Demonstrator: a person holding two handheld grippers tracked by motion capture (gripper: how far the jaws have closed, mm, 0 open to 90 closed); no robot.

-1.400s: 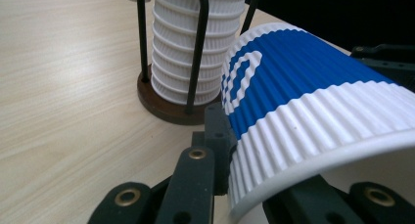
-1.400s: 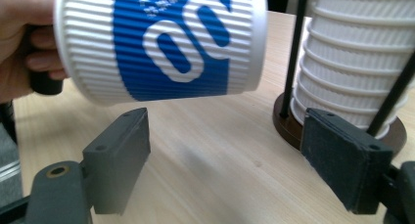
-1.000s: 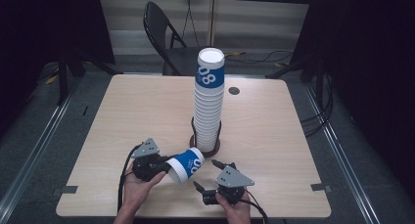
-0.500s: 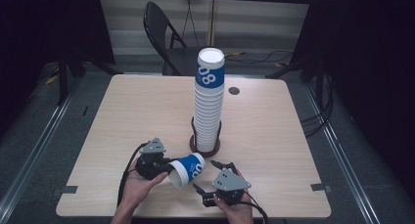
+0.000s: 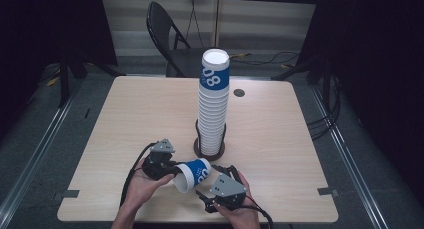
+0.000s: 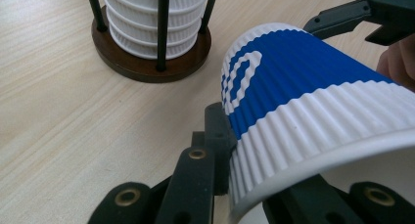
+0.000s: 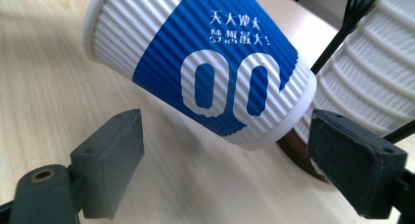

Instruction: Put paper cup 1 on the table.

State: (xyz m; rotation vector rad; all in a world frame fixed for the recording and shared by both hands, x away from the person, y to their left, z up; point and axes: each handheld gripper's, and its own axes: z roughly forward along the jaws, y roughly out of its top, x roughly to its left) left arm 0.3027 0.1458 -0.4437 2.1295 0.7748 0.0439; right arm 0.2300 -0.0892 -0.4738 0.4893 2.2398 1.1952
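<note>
Cup (image 5: pixel 193 173) gripped sideways in left tool (image 5: pixel 167 170)

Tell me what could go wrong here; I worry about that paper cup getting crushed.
The left gripper clamps the cup at its thin rim, which could buckle. The right gripper, jaws open, faces the cup's base; closing off-centre might knock it loose. The tall cup stack stands close behind and could tip if bumped.

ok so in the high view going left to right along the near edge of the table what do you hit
left gripper → blue and white cup lying on its side, clamped at the rim end → right gripper, jaws open toward the cup.
</note>
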